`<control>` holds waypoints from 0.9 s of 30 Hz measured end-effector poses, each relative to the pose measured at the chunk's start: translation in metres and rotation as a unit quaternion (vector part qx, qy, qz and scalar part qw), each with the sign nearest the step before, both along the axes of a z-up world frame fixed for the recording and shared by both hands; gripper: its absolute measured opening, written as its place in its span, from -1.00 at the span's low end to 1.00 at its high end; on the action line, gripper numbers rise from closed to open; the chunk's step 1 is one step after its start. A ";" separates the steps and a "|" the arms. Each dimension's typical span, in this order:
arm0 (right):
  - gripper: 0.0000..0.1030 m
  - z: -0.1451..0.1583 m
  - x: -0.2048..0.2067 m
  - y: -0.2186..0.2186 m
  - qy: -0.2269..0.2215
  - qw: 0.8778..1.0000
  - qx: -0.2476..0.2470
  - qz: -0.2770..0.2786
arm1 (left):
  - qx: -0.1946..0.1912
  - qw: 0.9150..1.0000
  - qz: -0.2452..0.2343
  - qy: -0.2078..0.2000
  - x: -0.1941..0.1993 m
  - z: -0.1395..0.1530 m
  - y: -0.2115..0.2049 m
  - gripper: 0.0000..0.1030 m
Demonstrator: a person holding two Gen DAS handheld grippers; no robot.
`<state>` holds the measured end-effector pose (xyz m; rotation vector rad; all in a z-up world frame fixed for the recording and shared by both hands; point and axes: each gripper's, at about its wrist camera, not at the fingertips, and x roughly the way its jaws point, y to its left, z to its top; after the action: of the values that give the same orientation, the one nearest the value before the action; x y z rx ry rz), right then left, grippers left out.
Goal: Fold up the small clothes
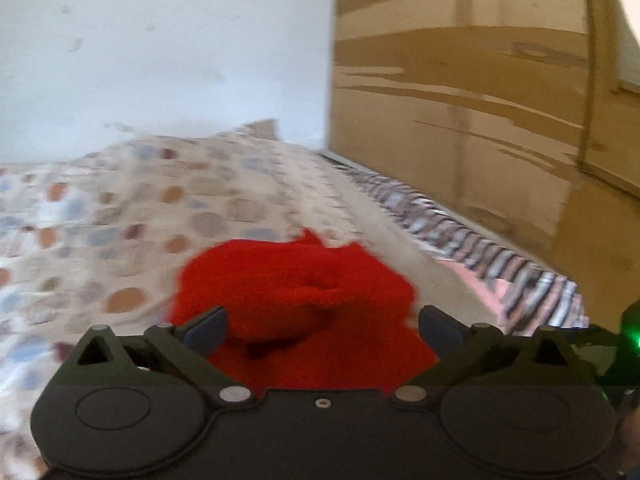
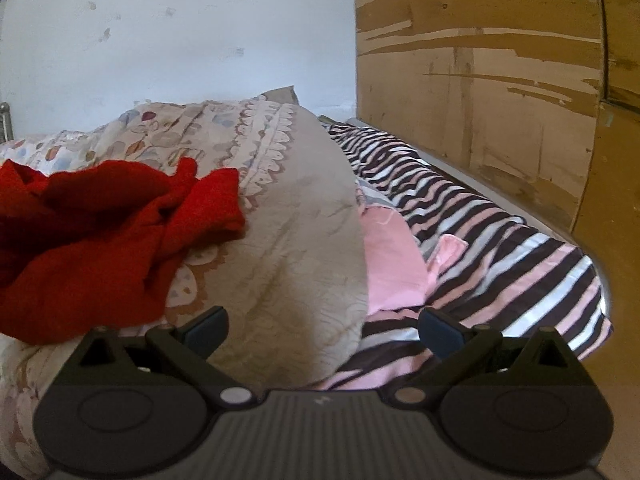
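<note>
A crumpled red knit garment [image 1: 296,292] lies on the patterned quilt [image 1: 120,216] in the left wrist view, which is blurred. My left gripper [image 1: 322,330] stands open, its jaws wide apart, with the red cloth lying between and ahead of them and neither pad pressing on it. In the right wrist view the same red garment [image 2: 92,236] lies bunched at the left on the quilt [image 2: 288,248]. My right gripper [image 2: 322,330] is open over the beige quilt edge, to the right of the garment and apart from it, with nothing between its fingers.
A striped pink, black and white sheet [image 2: 500,240] and a pink cloth [image 2: 392,256] lie to the right of the quilt. A tall worn wooden cabinet [image 2: 500,80] stands along the bed's right side. A white wall [image 2: 180,40] is behind.
</note>
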<state>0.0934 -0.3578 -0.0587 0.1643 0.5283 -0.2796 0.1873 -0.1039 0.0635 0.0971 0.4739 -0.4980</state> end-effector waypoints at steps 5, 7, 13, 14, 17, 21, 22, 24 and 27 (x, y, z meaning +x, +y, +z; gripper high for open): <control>1.00 0.010 0.011 0.008 -0.010 1.000 0.011 0.021 | 0.021 0.997 0.073 -0.004 0.009 -0.010 0.031 0.99; 0.99 0.016 0.016 0.011 -0.016 0.999 0.019 0.036 | 0.041 0.995 0.092 0.002 0.019 -0.014 0.038 0.99; 0.99 0.045 0.040 0.022 -0.039 0.993 0.021 0.111 | 0.068 0.995 0.069 -0.008 0.046 -0.019 0.047 0.99; 0.99 0.049 0.047 0.021 -0.044 0.991 0.035 0.125 | 0.066 0.996 0.059 -0.014 0.048 -0.020 0.046 0.98; 1.00 0.064 0.073 0.013 -0.047 0.979 0.101 0.171 | 0.063 0.998 0.024 -0.020 0.059 -0.022 0.043 0.89; 0.99 0.075 0.115 0.003 -0.045 0.955 0.202 0.215 | 0.056 0.998 -0.007 -0.013 0.068 -0.026 0.039 0.64; 0.96 0.076 0.127 0.003 -0.041 0.949 0.220 0.223 | 0.052 0.998 -0.014 -0.007 0.069 -0.027 0.039 0.59; 0.81 0.075 0.148 0.008 -0.025 0.939 0.241 0.243 | 0.042 0.999 -0.025 0.007 0.073 -0.029 0.039 0.40; 0.30 0.068 0.172 0.018 -0.003 0.943 0.234 0.235 | 0.034 0.999 -0.022 0.012 0.073 -0.033 0.039 0.30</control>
<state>0.2657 -0.3402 0.0088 0.4912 0.6054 0.3195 0.2607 -0.0652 0.0309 0.1670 0.5128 -0.5263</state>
